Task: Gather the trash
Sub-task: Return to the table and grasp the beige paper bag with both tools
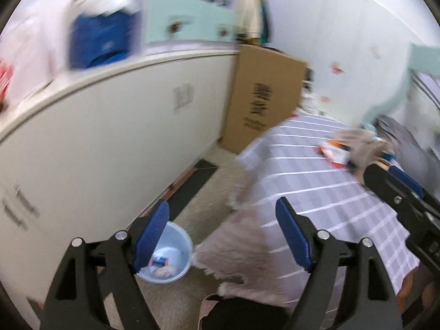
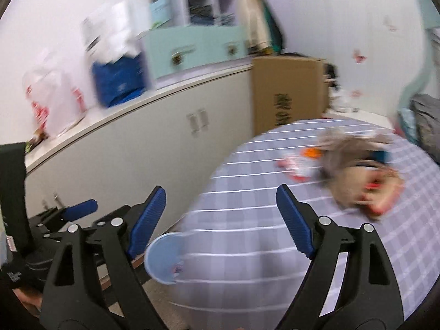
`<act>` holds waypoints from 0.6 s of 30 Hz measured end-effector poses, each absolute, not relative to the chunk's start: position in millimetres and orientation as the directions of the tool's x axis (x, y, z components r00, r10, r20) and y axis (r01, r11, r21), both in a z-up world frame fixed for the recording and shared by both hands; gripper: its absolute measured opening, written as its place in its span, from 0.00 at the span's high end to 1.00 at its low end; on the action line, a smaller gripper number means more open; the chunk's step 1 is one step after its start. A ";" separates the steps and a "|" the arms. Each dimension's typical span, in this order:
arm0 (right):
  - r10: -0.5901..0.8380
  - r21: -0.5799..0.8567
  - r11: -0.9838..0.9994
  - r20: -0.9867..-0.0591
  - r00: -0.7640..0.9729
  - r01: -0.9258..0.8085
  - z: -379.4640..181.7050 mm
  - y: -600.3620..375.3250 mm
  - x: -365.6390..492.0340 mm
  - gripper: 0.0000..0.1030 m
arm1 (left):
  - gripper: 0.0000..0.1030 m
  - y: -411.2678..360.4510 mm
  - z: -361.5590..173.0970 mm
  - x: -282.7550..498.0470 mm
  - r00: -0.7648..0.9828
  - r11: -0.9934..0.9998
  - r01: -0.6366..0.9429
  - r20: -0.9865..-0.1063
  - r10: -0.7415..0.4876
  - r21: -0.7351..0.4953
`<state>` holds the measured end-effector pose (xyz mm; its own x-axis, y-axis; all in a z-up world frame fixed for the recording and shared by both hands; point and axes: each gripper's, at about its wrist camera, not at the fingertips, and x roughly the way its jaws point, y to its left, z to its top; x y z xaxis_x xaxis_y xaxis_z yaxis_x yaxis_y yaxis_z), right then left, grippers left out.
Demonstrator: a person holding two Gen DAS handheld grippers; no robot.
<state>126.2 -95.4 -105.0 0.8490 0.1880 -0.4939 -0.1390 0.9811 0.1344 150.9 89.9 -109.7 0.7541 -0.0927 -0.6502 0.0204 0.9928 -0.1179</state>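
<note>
In your left wrist view, your left gripper (image 1: 222, 233) stands with its jaws wide apart and nothing between the blue pads. Below and just behind its left pad sits the pale blue bucket (image 1: 176, 250) on the carpet, with a few wrappers (image 1: 162, 265) already lying in its bottom. The rest of the trash (image 1: 346, 147), a blurred heap of crumpled paper and red-and-white packets, lies on the checked bedspread (image 1: 308, 181) well up and to the right of the jaws, just past the tip of your right gripper (image 1: 385, 176), which enters from the right edge. In your right wrist view, your right gripper (image 2: 221, 222) is likewise spread open and empty. The trash pile (image 2: 349, 173) rests on the bedspread (image 2: 247, 192) ahead and to the right of the right pad, well apart from it. The bucket (image 2: 162, 258) peeks out beside the bed edge, just under the left pad, and your left gripper (image 2: 79, 206) shows at the left.
</note>
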 end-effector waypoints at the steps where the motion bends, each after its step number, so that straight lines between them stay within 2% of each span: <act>1: 0.169 0.138 0.984 -0.490 0.855 -0.115 -104.1 -108.0 124.7 0.21 | 0.24 77.1 -108.9 152.8 0.754 0.993 0.042 -0.649 -0.102 -0.107; 5: 0.076 0.165 0.986 -0.482 0.873 0.005 -105.4 -169.3 120.9 0.22 | 0.24 20.3 -95.6 158.6 0.756 0.984 0.166 -0.633 -0.166 -0.060; 6: 0.064 0.178 0.984 -0.487 0.871 0.027 -107.3 -181.7 122.3 0.24 | 0.24 12.3 -96.9 160.9 0.756 0.983 0.179 -0.632 -0.169 -0.050; 9: 0.045 0.202 0.976 -0.540 0.840 0.077 -120.0 -218.2 135.5 0.64 | 0.24 -16.5 -93.2 167.3 0.747 0.970 0.241 -0.633 -0.202 -0.026; 18: 0.088 0.211 0.976 -0.593 0.801 0.048 -140.5 -234.3 167.5 0.71 | 0.24 -67.8 -94.1 190.4 0.711 0.946 0.325 -0.656 -0.254 -0.015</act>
